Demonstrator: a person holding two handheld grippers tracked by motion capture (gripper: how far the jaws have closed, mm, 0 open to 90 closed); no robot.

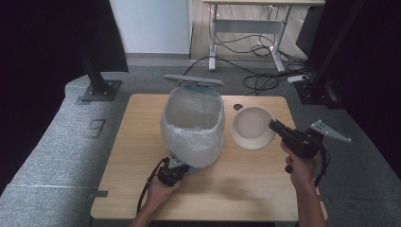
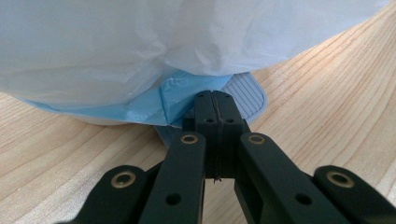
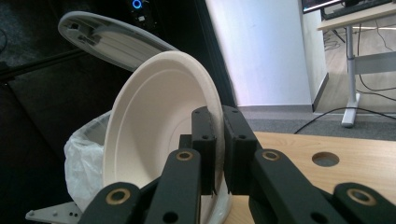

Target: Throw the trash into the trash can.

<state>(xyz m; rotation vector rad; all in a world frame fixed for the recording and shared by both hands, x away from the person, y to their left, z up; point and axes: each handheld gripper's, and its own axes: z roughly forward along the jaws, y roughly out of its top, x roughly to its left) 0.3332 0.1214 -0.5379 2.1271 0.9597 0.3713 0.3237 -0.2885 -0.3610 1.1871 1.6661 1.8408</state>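
A pedal bin (image 1: 193, 124) lined with a white bag (image 2: 140, 46) stands mid-table, its grey lid (image 1: 193, 80) raised. My left gripper (image 1: 183, 166) is at the bin's near foot. Its jaws are shut with nothing between them, and the tips (image 2: 214, 95) rest on the ribbed grey pedal (image 2: 250, 91), next to a blue fold of liner (image 2: 154, 105). My right gripper (image 1: 274, 126) is shut on the rim of a white paper bowl (image 1: 250, 126), to the right of the bin. In the right gripper view the bowl (image 3: 149, 121) stands tilted on edge between the jaws (image 3: 215, 116), with the open lid (image 3: 107, 39) behind it.
The wooden table (image 1: 137, 156) has a round cable hole (image 3: 325, 159) near its far right. Beyond it are a grey floor, a desk frame (image 1: 215, 35) and loose cables (image 1: 257, 80). Black stand posts rise at far left (image 1: 97, 78) and far right.
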